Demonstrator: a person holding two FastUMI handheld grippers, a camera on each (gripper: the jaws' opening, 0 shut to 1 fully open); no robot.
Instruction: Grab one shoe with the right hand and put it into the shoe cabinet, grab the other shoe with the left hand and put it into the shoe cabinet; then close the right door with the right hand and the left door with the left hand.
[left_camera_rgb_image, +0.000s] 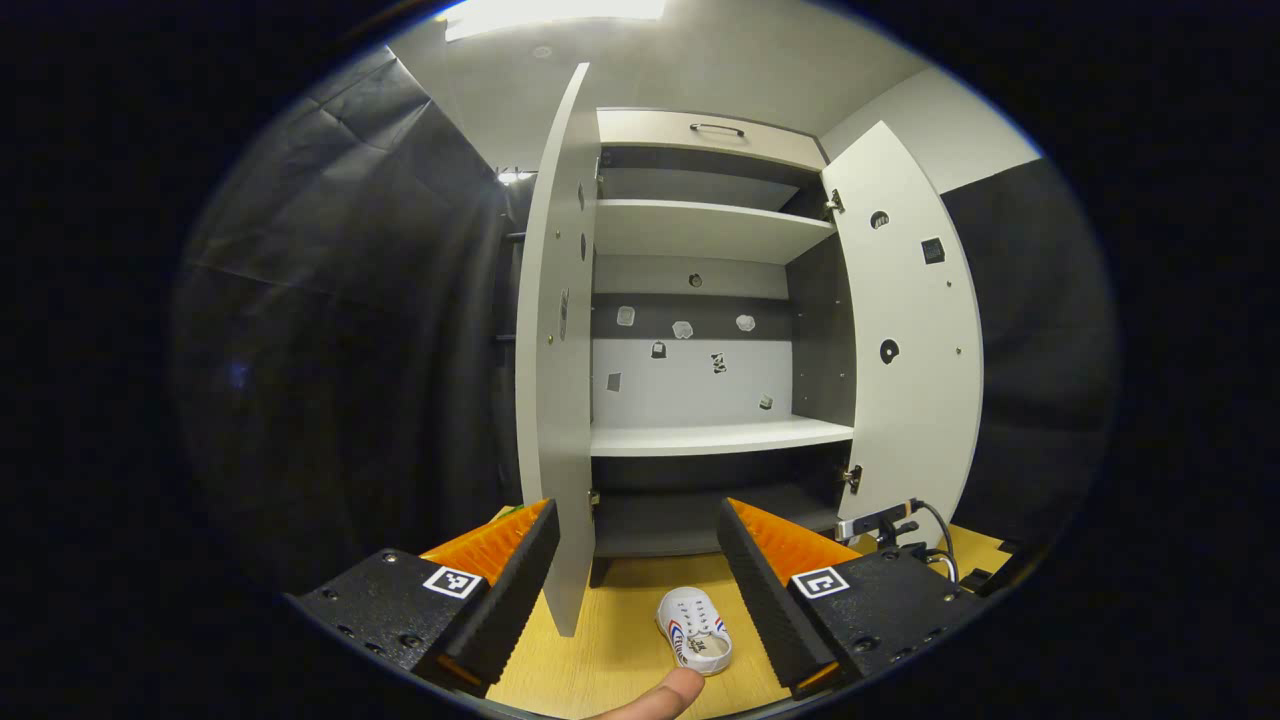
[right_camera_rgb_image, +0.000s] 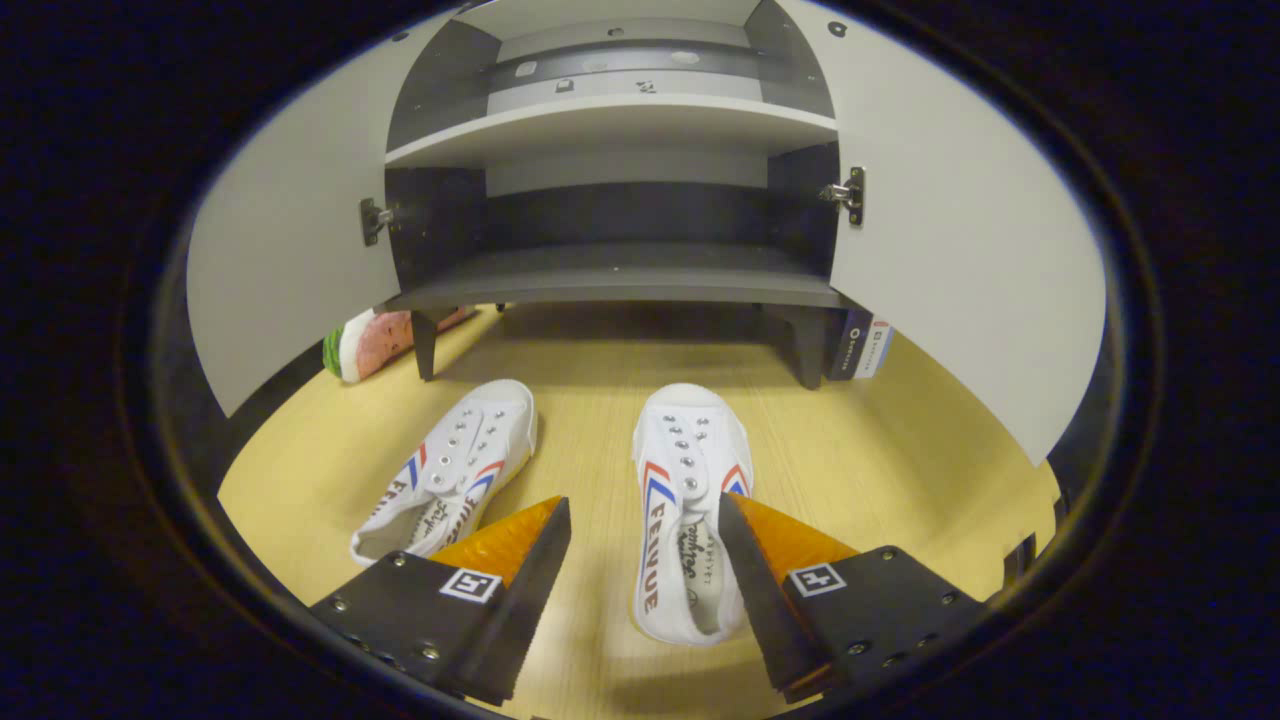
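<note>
**A:** Yellow wood floor, black cloth walls, cabinet (right_camera_rgb_image: 615, 270) with both doors swung wide. Two white shoes lie on the floor in front of it, toes toward the cabinet. What's the risk here?

**B:** The right gripper (right_camera_rgb_image: 640, 590) hangs spread open over the right shoe (right_camera_rgb_image: 685, 510) — one finger is over the shoe's edge, the other out on bare floor. Close like that and I'd guess it pinches one side wall, so the shoe tips or slips out. The left shoe (right_camera_rgb_image: 450, 470) sits just beside it.

**A:** And the left gripper (left_camera_rgb_image: 635, 585)?

**B:** Open too, empty, held higher, facing the shelves — a shoe (left_camera_rgb_image: 695, 630) lies on the floor between its fingers.
</note>
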